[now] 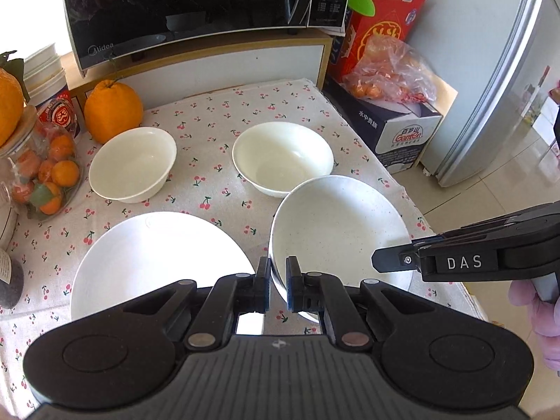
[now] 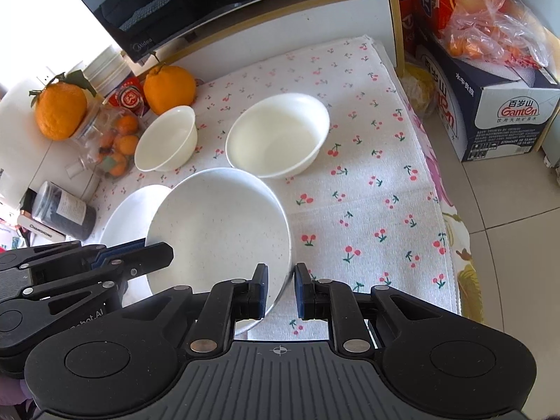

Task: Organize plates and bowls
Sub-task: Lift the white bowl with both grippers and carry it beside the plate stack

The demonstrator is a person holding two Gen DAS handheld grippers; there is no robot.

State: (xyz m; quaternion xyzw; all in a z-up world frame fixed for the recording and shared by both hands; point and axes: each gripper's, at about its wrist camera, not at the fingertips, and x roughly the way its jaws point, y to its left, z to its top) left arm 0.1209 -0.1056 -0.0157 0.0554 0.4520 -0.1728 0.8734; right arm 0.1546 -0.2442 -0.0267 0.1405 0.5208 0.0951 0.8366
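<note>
Speckled plate [image 1: 336, 224] lifted and tilted above the cherry-print tabletop [image 2: 367, 210], pinched at both sides: left tongs [image 1: 278, 287] narrow, clamped over its left rim; right tongs [image 2: 281, 290] narrow over its near right edge, rim between the pads, though firm contact hard to confirm. Just beside and partly under it, flat on the cloth, the plain white plate [image 1: 157, 262]. Behind, well apart from each other, the small white bowl [image 1: 133, 164] and the larger white bowl [image 1: 283, 157]. Likely mid-carry toward stacking on the plain plate.

Risks from here: glazed rim slipping out of thin grips if either side loosens; twisting if the two tongs move unevenly; lower edge clipping the plain plate or the larger bowl; landing off-centre, rocking or chipping
</note>
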